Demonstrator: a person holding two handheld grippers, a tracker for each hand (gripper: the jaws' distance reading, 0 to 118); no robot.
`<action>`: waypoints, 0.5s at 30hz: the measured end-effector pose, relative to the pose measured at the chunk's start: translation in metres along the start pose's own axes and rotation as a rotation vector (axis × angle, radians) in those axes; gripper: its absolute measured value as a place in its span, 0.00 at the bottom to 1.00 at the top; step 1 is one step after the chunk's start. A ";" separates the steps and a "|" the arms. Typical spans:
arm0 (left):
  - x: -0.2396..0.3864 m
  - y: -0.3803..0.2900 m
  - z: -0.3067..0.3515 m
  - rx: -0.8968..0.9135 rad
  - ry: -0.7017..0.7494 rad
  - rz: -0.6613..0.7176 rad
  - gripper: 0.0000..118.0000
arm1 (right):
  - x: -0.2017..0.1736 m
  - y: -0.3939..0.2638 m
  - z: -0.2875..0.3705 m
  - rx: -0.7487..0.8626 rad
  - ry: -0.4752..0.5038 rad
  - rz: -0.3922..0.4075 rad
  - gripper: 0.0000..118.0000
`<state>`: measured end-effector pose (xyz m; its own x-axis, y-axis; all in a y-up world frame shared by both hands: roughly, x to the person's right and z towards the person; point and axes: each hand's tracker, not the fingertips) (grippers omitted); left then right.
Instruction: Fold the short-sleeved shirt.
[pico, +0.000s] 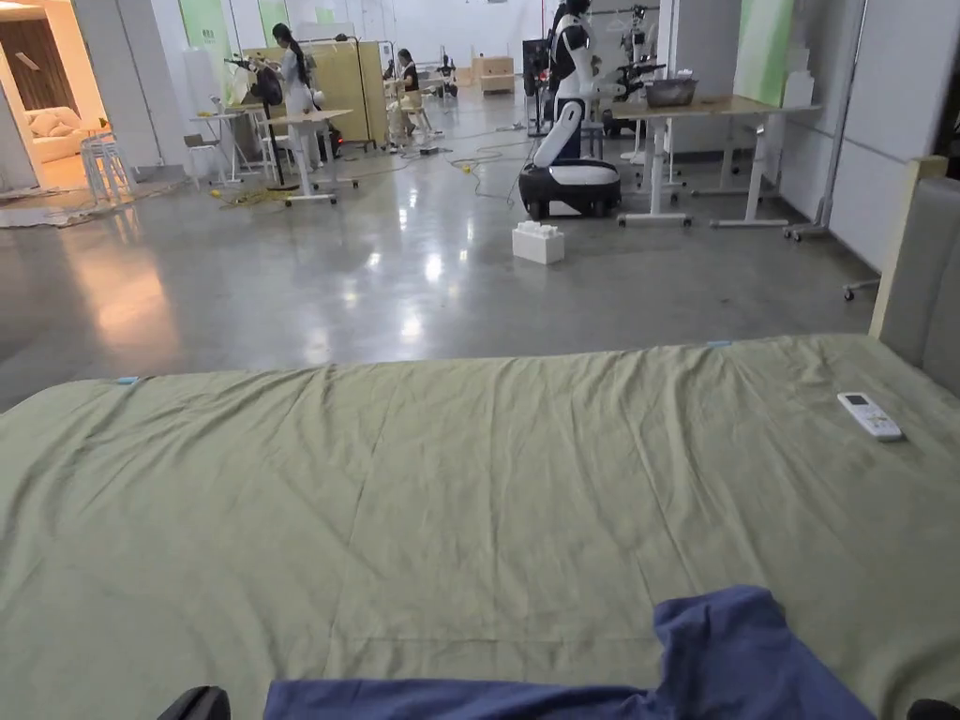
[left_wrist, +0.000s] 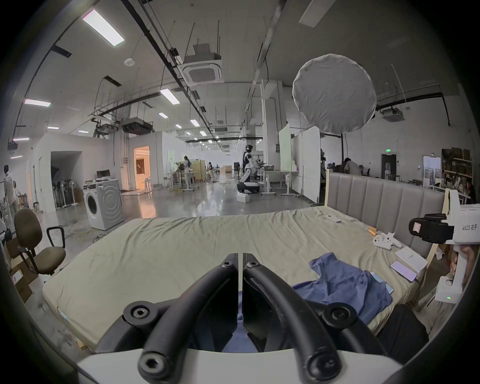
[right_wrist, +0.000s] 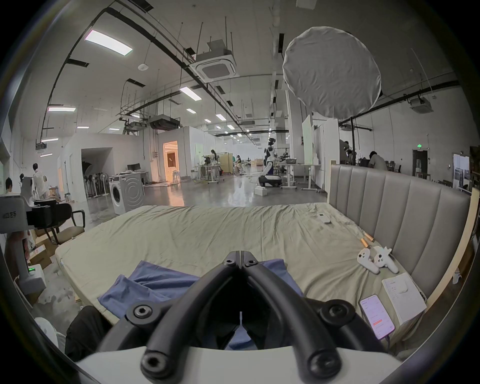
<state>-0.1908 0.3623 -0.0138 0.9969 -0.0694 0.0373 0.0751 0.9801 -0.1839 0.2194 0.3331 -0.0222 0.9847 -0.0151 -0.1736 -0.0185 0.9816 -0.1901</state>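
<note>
We see a plain blue shirt (pico: 731, 656) on the olive-green bed sheet (pico: 450, 487), a white remote (pico: 870, 415), grey padded headboard (right_wrist: 389, 207), black claw jaws with white bodies, and a glossy grey floor (pico: 375, 281).

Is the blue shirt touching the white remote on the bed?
Apart. In the head view, bare green sheet separates the shirt from the remote.

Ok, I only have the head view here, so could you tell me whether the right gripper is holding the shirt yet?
Observer: No, the right gripper is shut on nothing, above the blue shirt.
Operator: Is the shirt lying flat?
Observer: No, it lies crumpled at the near edge of the bed.
Operator: Is anything beside it?
Observer: A phone lies to its right, near the headboard.
</note>
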 end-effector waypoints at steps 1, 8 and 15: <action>-0.003 -0.002 -0.007 -0.016 -0.004 0.007 0.02 | 0.000 -0.003 -0.003 -0.025 -0.005 -0.013 0.00; -0.053 -0.060 -0.125 -0.346 -0.016 0.230 0.02 | 0.008 -0.027 -0.024 -0.108 0.014 -0.071 0.00; -0.092 -0.130 -0.287 -0.655 -0.036 0.304 0.74 | 0.017 -0.048 -0.043 -0.214 -0.017 -0.098 0.00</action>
<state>-0.2851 0.1877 -0.2751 0.9755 0.2054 -0.0791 -0.1952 0.6415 -0.7419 0.2298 0.2772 -0.0577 0.9864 -0.1029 -0.1281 0.0425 0.9127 -0.4064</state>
